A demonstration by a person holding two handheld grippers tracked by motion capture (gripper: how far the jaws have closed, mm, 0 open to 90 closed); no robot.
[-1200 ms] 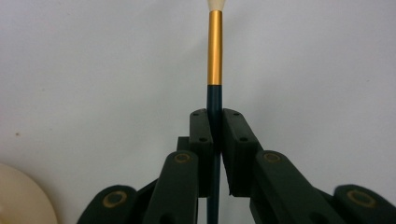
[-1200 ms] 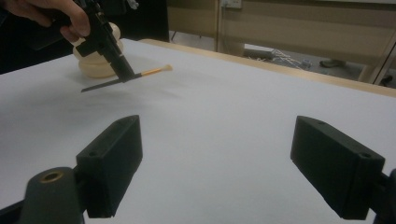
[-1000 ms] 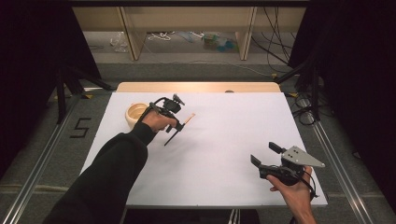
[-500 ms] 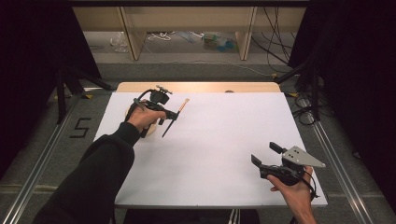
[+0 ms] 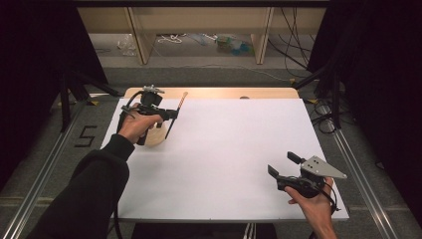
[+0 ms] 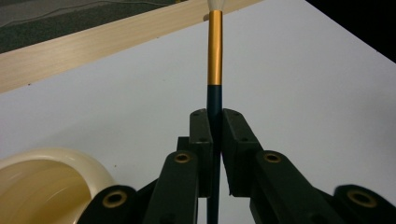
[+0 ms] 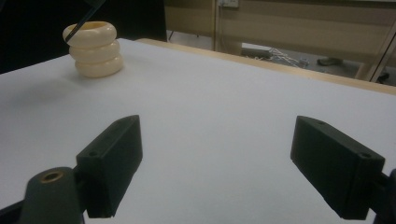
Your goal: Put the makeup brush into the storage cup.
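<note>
Overhead, left gripper (image 6: pixel 214 140) pinches a slim gold-banded brush (image 6: pixel 215 56) (cream ribbed pot (image 7: pixel 95 50) nearby) — right gripper (image 7: pixel 233 163) fingers apart.

My left gripper (image 5: pixel 166 115), clamped on the brush (image 5: pixel 174 114), is now further toward the upper left of the high view than a second ago, and sits above the cream ringed holder (image 5: pixel 155 137). The brush has swung from lying low and slanted to standing steeper, bristle end up near the wooden table edge (image 5: pixel 214 92). My left forearm (image 5: pixel 94 174) has followed, angling more leftward.

Cream ribbed holder (image 7: pixel 95 50), gold-banded, seemingly navy brush (image 6: pixel 215 70), white table (image 5: pixel 239 149)
</note>
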